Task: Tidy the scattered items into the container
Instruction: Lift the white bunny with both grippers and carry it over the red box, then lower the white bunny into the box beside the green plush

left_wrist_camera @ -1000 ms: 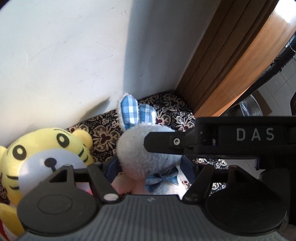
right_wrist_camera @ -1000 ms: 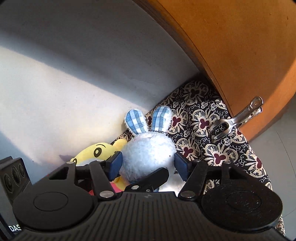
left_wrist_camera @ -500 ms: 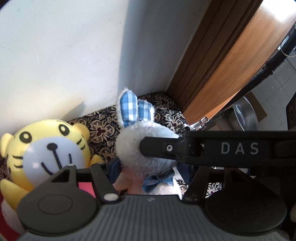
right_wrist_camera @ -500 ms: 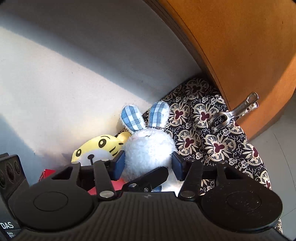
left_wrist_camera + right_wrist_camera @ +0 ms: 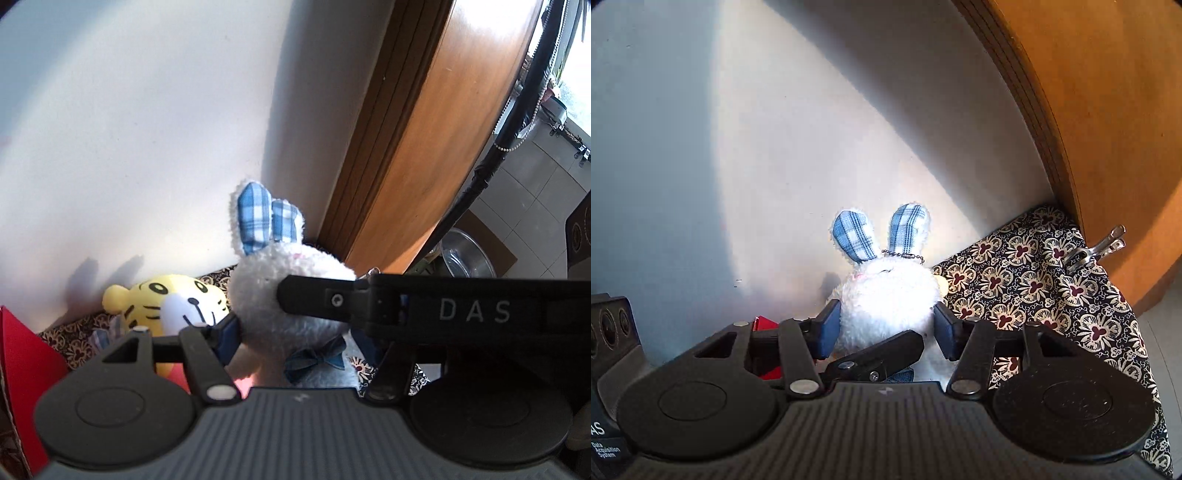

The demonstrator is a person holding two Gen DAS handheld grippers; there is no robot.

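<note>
Both tongs, left (image 5: 299, 332) and right (image 5: 886, 328), pinching one soft white rabbit (image 5: 886, 295); could squirm free or snag its bead chain (image 5: 903, 254) if pulled unevenly.

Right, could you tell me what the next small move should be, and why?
Probably swing the plush bunny left and lower it into the red box, apparently the container: the left tongs and right tongs both grip it, and the box sits just to its left.
</note>
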